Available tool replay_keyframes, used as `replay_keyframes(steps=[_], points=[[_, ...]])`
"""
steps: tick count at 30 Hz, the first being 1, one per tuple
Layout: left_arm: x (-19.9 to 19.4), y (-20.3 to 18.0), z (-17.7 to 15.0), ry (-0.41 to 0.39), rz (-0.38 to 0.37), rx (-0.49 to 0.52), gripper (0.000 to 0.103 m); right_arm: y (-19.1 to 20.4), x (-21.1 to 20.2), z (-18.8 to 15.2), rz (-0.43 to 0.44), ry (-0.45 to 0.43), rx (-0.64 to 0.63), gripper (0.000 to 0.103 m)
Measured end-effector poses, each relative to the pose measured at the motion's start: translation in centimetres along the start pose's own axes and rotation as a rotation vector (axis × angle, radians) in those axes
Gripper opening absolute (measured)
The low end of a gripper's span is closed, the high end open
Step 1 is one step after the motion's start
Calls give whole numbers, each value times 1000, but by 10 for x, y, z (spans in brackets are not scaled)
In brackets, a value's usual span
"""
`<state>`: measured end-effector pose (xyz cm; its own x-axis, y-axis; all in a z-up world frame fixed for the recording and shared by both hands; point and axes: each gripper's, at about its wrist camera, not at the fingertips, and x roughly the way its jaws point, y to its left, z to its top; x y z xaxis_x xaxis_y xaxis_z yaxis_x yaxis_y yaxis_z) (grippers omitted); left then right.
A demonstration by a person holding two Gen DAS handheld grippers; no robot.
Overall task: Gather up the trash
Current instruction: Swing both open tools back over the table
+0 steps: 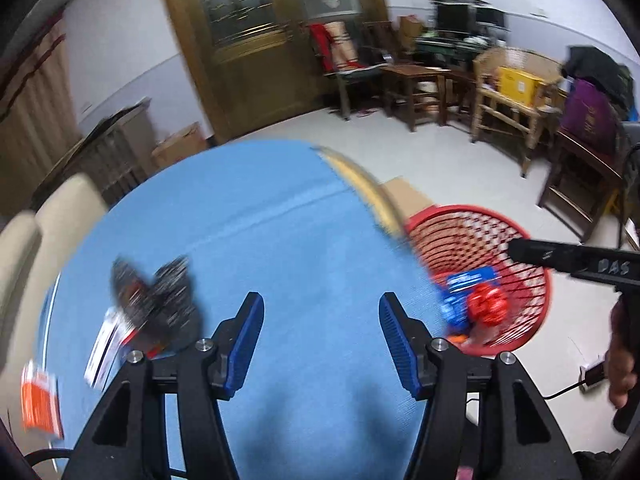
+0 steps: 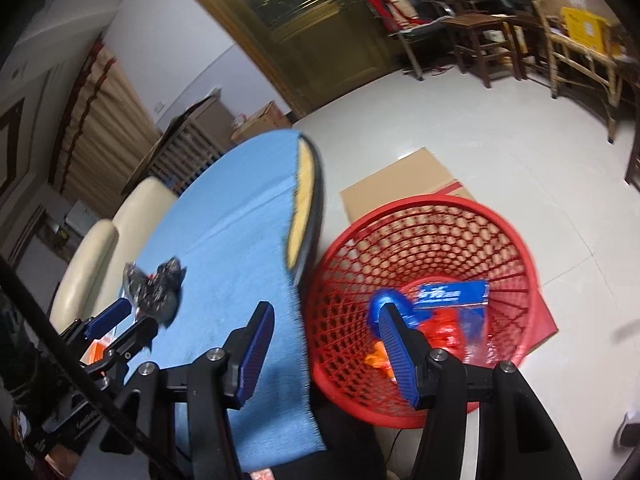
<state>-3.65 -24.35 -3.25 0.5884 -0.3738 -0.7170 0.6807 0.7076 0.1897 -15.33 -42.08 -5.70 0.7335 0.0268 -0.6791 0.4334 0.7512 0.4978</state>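
Right wrist view: right gripper (image 2: 326, 346) tilts downward, jaws apart, straddling table edge (image 2: 308, 216).

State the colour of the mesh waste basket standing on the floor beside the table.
The basket is red, clearest in the right wrist view.

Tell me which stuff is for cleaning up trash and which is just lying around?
For the job:
- red basket holding wrappers
- dark crumpled wrapper on the blue table
- orange packet
- white packet

Just lying about:
- wooden chairs
- flat cardboard
- cream seat
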Motion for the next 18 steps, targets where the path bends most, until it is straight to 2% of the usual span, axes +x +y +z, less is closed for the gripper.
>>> replay_keyframes(steps=[7,13,15,18], points=[[-4,101,-51,52,165,-197,62,53,23,-9,21,51,-127,58],[14,195,-95,134,335,-451,63,104,62,-16,28,86,-286,58],[16,218,-107,166,379,-517,63,123,81,-15,11,100,-334,58],[7,234,-115,139,412,-555,63,148,90,-13,44,111,-368,58]])
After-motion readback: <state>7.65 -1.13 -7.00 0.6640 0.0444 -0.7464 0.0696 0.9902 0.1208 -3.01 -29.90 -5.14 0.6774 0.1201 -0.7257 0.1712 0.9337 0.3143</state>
